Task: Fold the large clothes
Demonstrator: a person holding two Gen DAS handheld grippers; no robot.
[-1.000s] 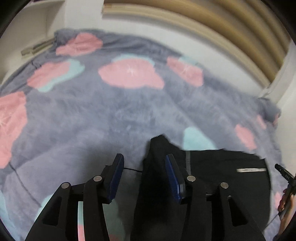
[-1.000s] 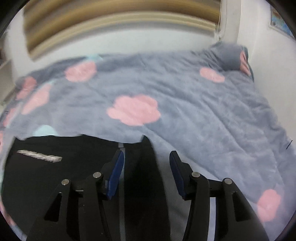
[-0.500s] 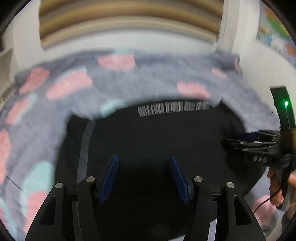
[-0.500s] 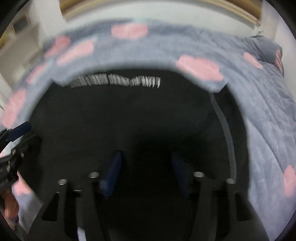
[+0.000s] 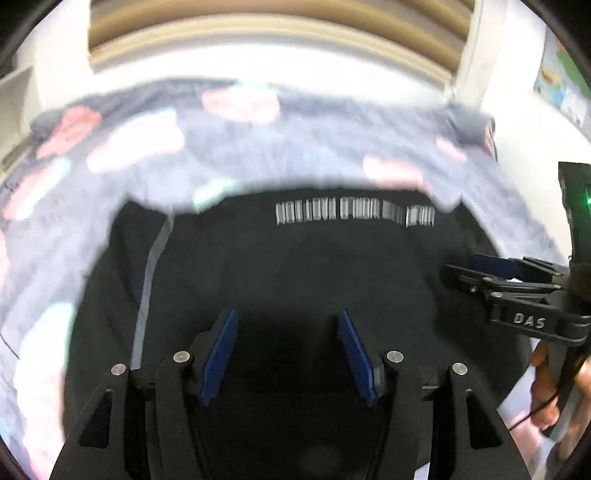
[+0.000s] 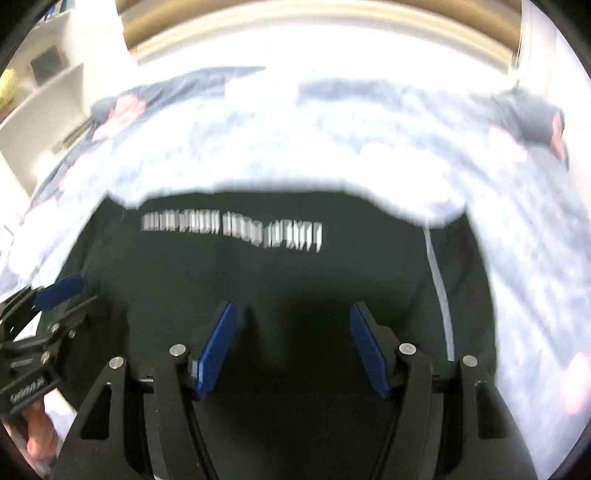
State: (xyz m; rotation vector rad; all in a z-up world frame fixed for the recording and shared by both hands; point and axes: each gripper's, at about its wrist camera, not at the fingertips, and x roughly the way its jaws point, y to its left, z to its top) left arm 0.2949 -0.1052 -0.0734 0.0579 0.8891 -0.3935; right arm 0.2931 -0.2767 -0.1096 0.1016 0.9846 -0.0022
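Observation:
A large black garment with a white line of print and a grey side stripe lies flat on the bed; it also shows in the right wrist view. My left gripper is open and empty over the garment's near part. My right gripper is open and empty over it too. The right gripper shows at the right edge of the left wrist view, and the left gripper at the left edge of the right wrist view. Both views are blurred by motion.
A grey fleece blanket with pink and pale blue flower patches covers the bed under the garment. A wooden headboard and white wall stand behind. White shelves are at the far left.
Both grippers have pulled back from the garment's side parts and swung toward its middle. The garment now lies wide across both views. The jaws stay open.

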